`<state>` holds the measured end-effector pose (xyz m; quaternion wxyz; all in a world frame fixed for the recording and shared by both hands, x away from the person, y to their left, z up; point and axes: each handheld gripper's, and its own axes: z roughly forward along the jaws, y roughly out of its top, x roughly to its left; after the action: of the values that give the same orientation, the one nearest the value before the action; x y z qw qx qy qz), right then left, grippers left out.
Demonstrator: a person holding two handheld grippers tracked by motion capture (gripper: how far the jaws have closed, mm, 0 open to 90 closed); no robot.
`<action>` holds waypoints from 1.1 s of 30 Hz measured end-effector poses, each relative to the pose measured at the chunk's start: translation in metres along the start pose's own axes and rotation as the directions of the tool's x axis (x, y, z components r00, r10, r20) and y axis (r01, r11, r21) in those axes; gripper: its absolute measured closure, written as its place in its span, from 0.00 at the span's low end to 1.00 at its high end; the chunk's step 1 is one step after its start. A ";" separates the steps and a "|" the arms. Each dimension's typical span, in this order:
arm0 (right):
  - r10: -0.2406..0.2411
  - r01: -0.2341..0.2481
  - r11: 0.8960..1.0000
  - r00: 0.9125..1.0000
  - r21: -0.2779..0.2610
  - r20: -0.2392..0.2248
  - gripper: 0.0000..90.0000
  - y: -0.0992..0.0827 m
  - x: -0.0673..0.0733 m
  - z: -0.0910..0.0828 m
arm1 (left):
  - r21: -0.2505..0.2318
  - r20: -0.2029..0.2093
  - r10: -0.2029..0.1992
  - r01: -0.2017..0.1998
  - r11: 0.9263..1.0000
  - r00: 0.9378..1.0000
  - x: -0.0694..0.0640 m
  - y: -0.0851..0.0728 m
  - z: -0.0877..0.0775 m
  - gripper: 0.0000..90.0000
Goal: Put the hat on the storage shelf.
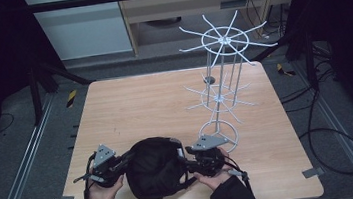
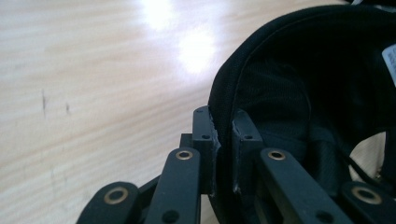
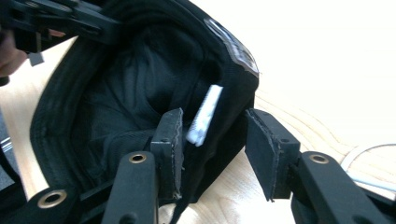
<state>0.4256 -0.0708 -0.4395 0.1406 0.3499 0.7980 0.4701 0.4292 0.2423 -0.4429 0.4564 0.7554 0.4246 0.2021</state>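
A black cap (image 1: 154,167) lies upside down near the table's front edge, between my two grippers. My left gripper (image 1: 121,165) grips its left rim; in the left gripper view the jaws (image 2: 224,126) are shut on the cap's stitched edge (image 2: 223,93). At the cap's right side my right gripper (image 1: 186,161) stands open. There its jaws (image 3: 212,135) straddle the cap's rim (image 3: 233,51), with a white label (image 3: 205,114) between them. One pad (image 3: 170,140) sits inside the cap and the other outside.
A white wire display rack (image 1: 224,94) with two tiers of spokes stands at the right of the wooden table (image 1: 140,103). Its base ring (image 1: 221,135) lies just behind my right gripper. A person's hands hold both grippers at the front edge.
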 end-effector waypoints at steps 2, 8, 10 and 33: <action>0.013 -0.013 1.000 1.000 0.022 -0.002 0.70 -0.002 -0.004 0.008 | -0.027 0.001 0.016 -0.016 0.999 1.000 -0.001 0.001 0.000 0.91; -0.014 0.014 0.999 1.000 -0.031 0.009 0.91 -0.002 -0.003 0.002 | -0.037 -0.002 -0.019 0.019 0.999 1.000 0.004 0.002 0.011 0.89; -0.033 0.034 0.998 0.999 -0.054 0.018 0.91 0.000 0.000 -0.002 | -0.029 -0.010 -0.030 0.029 0.999 1.000 0.005 0.001 0.017 0.85; -0.127 0.128 0.989 0.992 0.074 -0.010 0.90 -0.020 0.028 0.023 | 0.038 -0.062 -0.136 0.139 0.990 0.989 0.021 0.004 -0.005 0.51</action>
<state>0.4094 -0.0427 -0.4652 0.1551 0.3019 0.8360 0.4311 0.4393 0.2612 -0.4391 0.4404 0.7274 0.4932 0.1834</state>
